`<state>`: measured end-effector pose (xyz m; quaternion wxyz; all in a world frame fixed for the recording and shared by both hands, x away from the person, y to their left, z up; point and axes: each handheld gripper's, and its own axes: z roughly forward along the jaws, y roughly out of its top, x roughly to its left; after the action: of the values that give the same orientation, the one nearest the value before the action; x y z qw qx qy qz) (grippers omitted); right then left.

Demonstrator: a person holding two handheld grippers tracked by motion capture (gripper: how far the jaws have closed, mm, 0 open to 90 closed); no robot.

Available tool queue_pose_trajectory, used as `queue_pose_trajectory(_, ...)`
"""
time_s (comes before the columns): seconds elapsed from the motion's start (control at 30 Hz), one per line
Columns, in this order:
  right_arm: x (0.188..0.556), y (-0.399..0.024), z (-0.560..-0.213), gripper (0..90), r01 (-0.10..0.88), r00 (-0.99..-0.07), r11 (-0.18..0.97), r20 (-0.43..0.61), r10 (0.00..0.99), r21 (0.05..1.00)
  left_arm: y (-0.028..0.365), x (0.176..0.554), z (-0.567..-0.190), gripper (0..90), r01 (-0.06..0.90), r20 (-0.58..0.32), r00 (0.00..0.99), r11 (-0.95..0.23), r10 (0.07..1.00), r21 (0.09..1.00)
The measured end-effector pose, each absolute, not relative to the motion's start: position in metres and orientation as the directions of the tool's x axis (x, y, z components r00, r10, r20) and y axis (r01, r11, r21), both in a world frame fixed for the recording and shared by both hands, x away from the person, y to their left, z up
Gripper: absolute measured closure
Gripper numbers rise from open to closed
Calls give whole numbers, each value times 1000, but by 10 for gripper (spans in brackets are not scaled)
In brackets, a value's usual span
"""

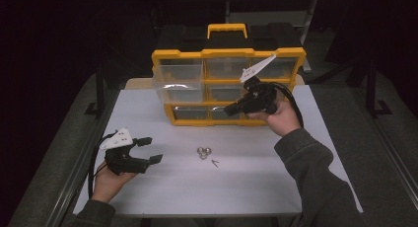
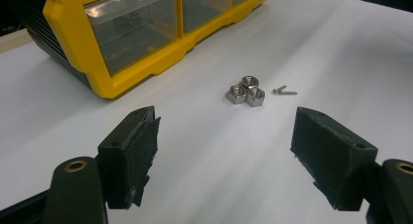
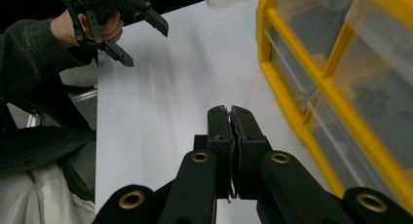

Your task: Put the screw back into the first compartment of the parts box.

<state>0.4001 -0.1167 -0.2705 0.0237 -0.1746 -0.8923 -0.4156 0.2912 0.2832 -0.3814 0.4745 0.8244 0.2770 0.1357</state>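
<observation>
Jaws of left gripper point(image 2: 226, 156) standing wide, empty, aiming at hex nuts point(image 2: 246, 90) lying mid-table, likely next pickup; screw point(image 2: 285, 91) just beside. Right gripper point(image 1: 231, 108) pinching shut, empty, hovering before yellow drawer organiser point(image 1: 229, 84), one drawer point(image 1: 178, 88) protruding.

Three hex nuts point(image 2: 246, 90): bright silver metal, lying flat on the white desk point(image 2: 341, 48), threaded holes facing up. Packed in a tight triangle, each touching the other two. Seen from above, the cluster sits near the desk's middle, in front of the yellow drawer cabinet point(image 1: 228, 84) but well apart from it.

Two small screws point(image 2: 285, 91): silver, thin, lying on their sides just beside the nuts, not touching them. Heads close together, shanks splayed into a narrow V. Thread detail too small to tell.

One clear drawer point(image 1: 178, 87) of the cabinet, at its left side, stands pulled out.
</observation>
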Motion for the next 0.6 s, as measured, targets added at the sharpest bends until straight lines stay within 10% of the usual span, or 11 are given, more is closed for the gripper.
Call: queue_pose_trajectory(0.6,413,-114,-183,866,250,-958,572,112,265,781,284,291,-381,233,330,-44,809,-390,587,860)
